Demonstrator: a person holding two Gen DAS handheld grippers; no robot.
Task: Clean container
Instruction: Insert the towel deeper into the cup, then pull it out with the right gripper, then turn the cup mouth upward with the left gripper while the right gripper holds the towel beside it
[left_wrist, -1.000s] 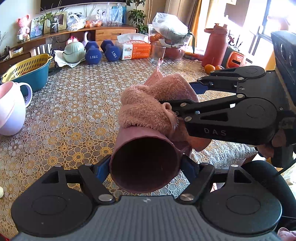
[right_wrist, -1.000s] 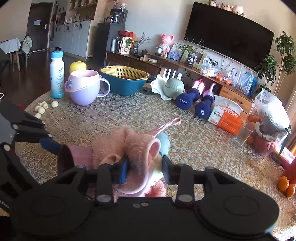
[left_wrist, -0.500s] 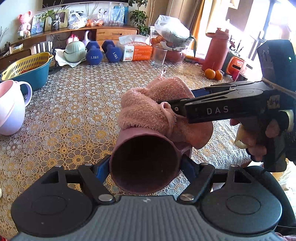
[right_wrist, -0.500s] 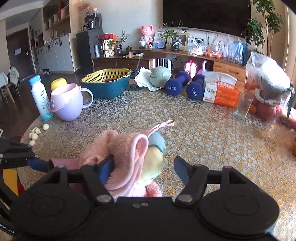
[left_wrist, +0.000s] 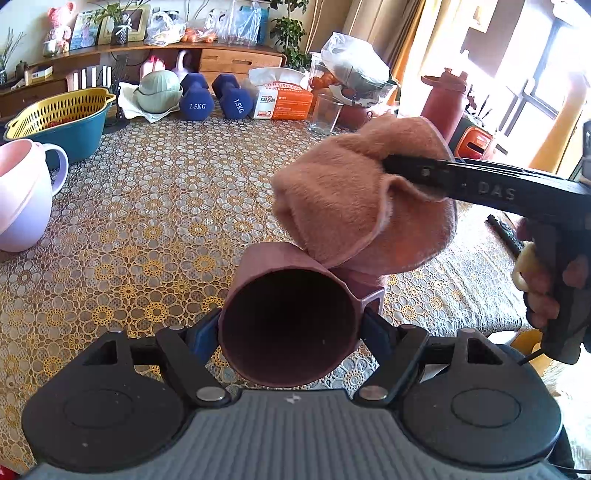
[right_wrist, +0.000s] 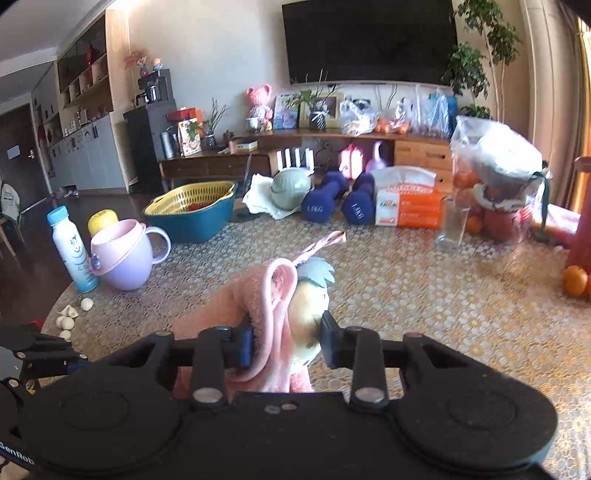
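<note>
A dusty-pink cup (left_wrist: 291, 321) lies on its side with its dark mouth toward the left wrist camera, and my left gripper (left_wrist: 290, 332) is shut on it near the rim. A fluffy pink towel (left_wrist: 354, 199) hangs bunched just above and behind the cup, its lower fold touching the cup's upper right side. My right gripper (right_wrist: 286, 345) is shut on that pink towel (right_wrist: 266, 306), which has a pale patch and a loop at its top. In the left wrist view the right gripper (left_wrist: 391, 164) reaches in from the right, held by a hand (left_wrist: 546, 284).
The patterned tablecloth (left_wrist: 155, 192) carries a lilac mug (right_wrist: 122, 258), a teal basin with a yellow strainer (right_wrist: 192, 210), two blue dumbbells (right_wrist: 340, 203), an orange tissue box (right_wrist: 406, 203), a glass (right_wrist: 452, 229), a white bottle (right_wrist: 72, 251) and garlic cloves (right_wrist: 74, 314). Oranges (right_wrist: 574, 280) lie far right.
The right gripper closed again on the towel and lifted it up and to the right, off the cup's top. The cup stays held in the left gripper.
</note>
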